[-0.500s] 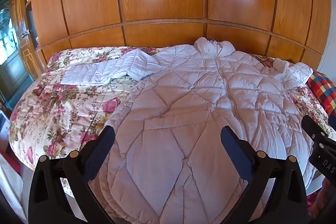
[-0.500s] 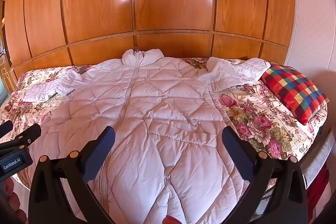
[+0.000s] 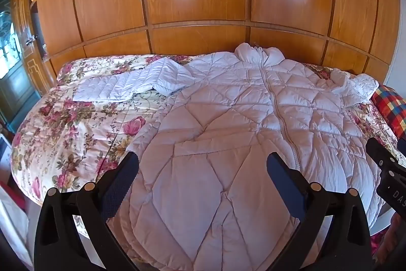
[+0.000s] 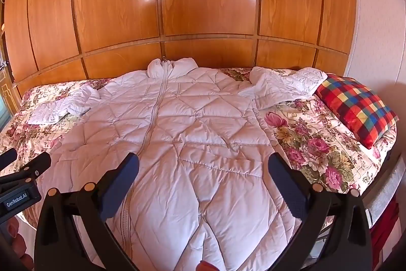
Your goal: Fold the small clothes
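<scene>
- Where the wooden wardrobe wall (image 4: 208, 4) fills the back of both views, the bed (image 4: 317, 144) under a floral cover stands right against it.
- The white quilted jacket (image 4: 192, 133) lies flat along the middle of the bed, zipped, collar at the far edge by the wood and hem at the near edge.
- Its left sleeve (image 3: 132, 85) spreads toward the bed's far left corner; its right sleeve (image 4: 286, 83) lies crumpled toward the far right corner.
- A checked cushion (image 4: 355, 106) rests at the bed's right edge, just beside that crumpled sleeve.
- The left gripper (image 3: 201, 173) hovers over the hem with its jaws spread wide, nothing between them.
- The right gripper (image 4: 203, 174) hovers beside it over the hem, likewise wide apart and empty.
</scene>
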Motion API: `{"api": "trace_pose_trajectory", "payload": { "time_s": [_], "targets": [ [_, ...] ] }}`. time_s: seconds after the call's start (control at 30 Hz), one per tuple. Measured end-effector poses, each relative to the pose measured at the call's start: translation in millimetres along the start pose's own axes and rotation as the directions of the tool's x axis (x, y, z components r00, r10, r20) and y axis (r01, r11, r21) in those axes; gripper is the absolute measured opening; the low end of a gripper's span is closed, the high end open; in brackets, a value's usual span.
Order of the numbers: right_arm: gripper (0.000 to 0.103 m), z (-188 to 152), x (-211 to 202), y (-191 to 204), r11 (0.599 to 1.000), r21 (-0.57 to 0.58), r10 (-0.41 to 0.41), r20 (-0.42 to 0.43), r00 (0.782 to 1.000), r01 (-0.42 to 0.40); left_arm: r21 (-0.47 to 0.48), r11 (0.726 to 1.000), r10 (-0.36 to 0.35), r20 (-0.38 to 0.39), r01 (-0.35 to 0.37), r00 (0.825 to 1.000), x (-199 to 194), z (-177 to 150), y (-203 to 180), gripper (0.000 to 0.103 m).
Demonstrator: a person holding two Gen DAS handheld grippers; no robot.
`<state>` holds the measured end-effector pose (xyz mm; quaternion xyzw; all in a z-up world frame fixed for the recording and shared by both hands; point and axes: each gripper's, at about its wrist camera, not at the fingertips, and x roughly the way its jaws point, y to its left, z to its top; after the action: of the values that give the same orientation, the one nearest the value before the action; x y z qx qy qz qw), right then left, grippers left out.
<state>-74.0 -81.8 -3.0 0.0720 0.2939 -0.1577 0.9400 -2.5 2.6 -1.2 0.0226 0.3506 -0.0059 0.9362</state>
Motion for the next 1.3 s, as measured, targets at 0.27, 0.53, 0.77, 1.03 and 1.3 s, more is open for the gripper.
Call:
{"api": "trace_pose_trajectory", "payload": {
  "time_s": [0.27,0.53,0.77,1.03,1.3],
  "targets": [
    [0.101,3.4,2.0,0.5,1.0,0.0,0.003,-0.008,1.0,-0.003,0.003,1.0,-0.002,-0.008,0.002,1.0,4.3,-1.7,-1.0,0.1],
    [0.101,2.1,6.2,-0.4,1.0,0.001,0.0,-0.007,1.0,0.0,-0.006,1.0,-0.016,-0.026,0.015,1.0,7.7,-3.8,0.3,0.1],
    [0.101,2.3,5.7,-0.6,1.0,0.001,0.005,-0.006,1.0,-0.005,-0.005,1.0,-0.013,-0.029,0.012,1.0,8.7,-3.5,0.2,0.1],
    [0.101,1.2,6.9,-0.1,1.0,0.004,0.007,-0.012,1.0,-0.007,-0.004,1.0,-0.015,-0.031,0.015,0.999,9.3,-6.5,1.4,0.1],
    [0.101,2.3,7.7,-0.1,1.0,0.003,0.009,-0.019,1.0,-0.009,-0.005,1.0,-0.017,-0.035,0.017,0.999,10.2,-7.2,1.2,0.1]
  ]
}}
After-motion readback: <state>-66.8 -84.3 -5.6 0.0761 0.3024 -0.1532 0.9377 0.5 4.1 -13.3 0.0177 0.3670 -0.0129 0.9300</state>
